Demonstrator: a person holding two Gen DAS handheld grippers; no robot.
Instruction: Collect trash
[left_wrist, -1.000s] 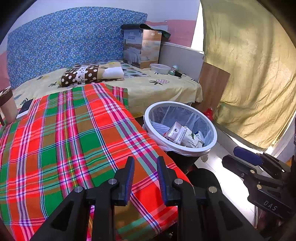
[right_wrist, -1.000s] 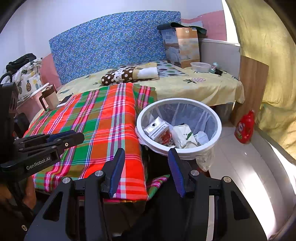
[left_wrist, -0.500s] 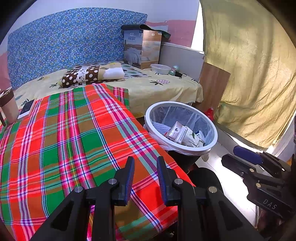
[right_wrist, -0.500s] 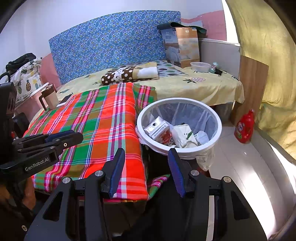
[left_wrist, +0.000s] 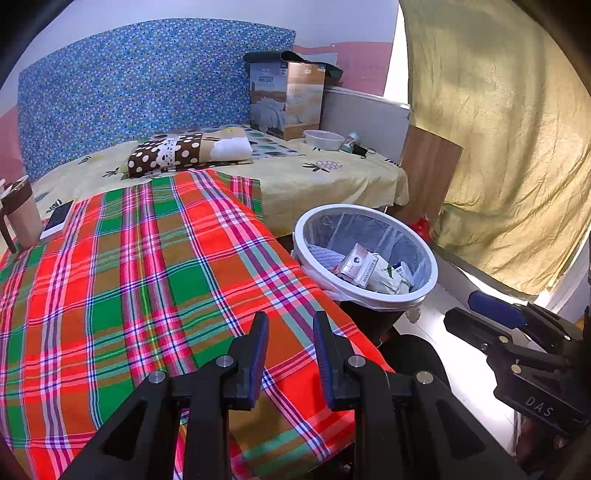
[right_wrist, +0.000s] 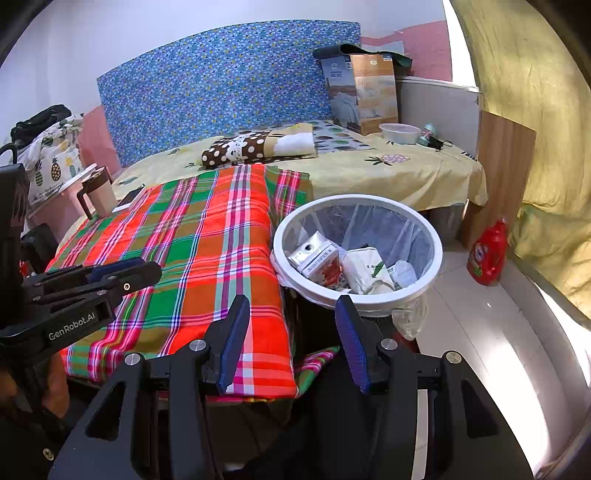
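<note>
A white-rimmed trash bin (left_wrist: 428, 258) (right_wrist: 437, 245) with a clear liner stands on the floor beside the plaid-covered bed. It holds a crushed carton (right_wrist: 314, 256) (left_wrist: 354, 260), a white paper bag (right_wrist: 365, 271) and other scraps. My left gripper (left_wrist: 289, 332) is open and empty, low over the plaid cloth (left_wrist: 147, 280), left of the bin. My right gripper (right_wrist: 291, 314) is open and empty, just short of the bin's near rim. Each gripper shows in the other's view, the right gripper (left_wrist: 480, 310) at right and the left gripper (right_wrist: 129, 275) at left.
A mug (right_wrist: 98, 194) and a phone (left_wrist: 59, 219) sit at the cloth's far left. A pillow (right_wrist: 258, 146), a box (right_wrist: 364, 92), a plastic bowl (right_wrist: 400, 133) and small items lie on the yellow sheet. A red detergent bottle (right_wrist: 487, 253) stands by a wooden board.
The left wrist view has drifted slightly, with mug and phone sliding a little within the frame. Both grippers stay open and empty; the right view is almost unchanged.
</note>
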